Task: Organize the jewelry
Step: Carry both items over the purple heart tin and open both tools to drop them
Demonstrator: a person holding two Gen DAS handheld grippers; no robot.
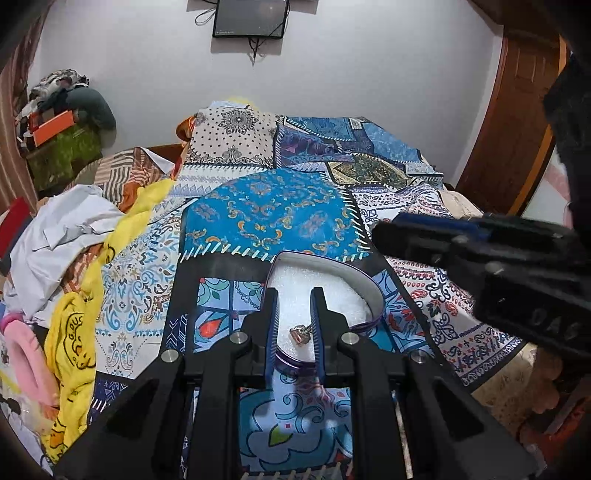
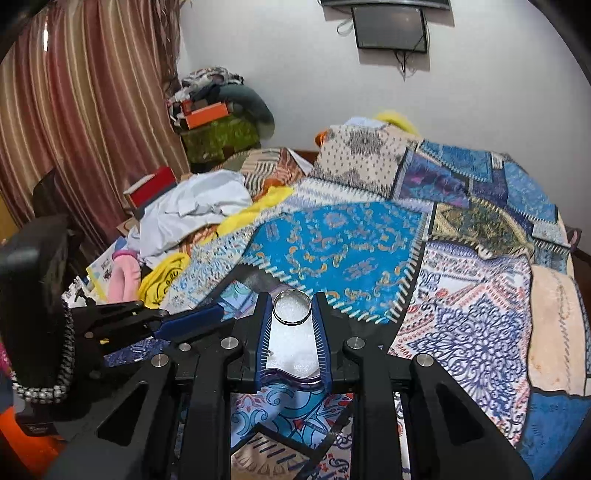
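We judge the small ring, lying on white foam inside the purple heart-shaped tin on the quilt, light, hard and slippery, best pinched across its band; left gripper part-open, empty; right gripper straddles the tin, grip uncertain.

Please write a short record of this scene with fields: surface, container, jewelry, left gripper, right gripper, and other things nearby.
surface: bed with patchwork bedspread
container: purple-rimmed jewelry box with white foam lining, lying open on the bedspread
jewelry: small earring on the foam; silver ring at the far end of the box
left gripper: open, fingers astride the earring
right gripper: open, fingers along both sides of the box
nearby: yellow cloth, white cloth, wall screen
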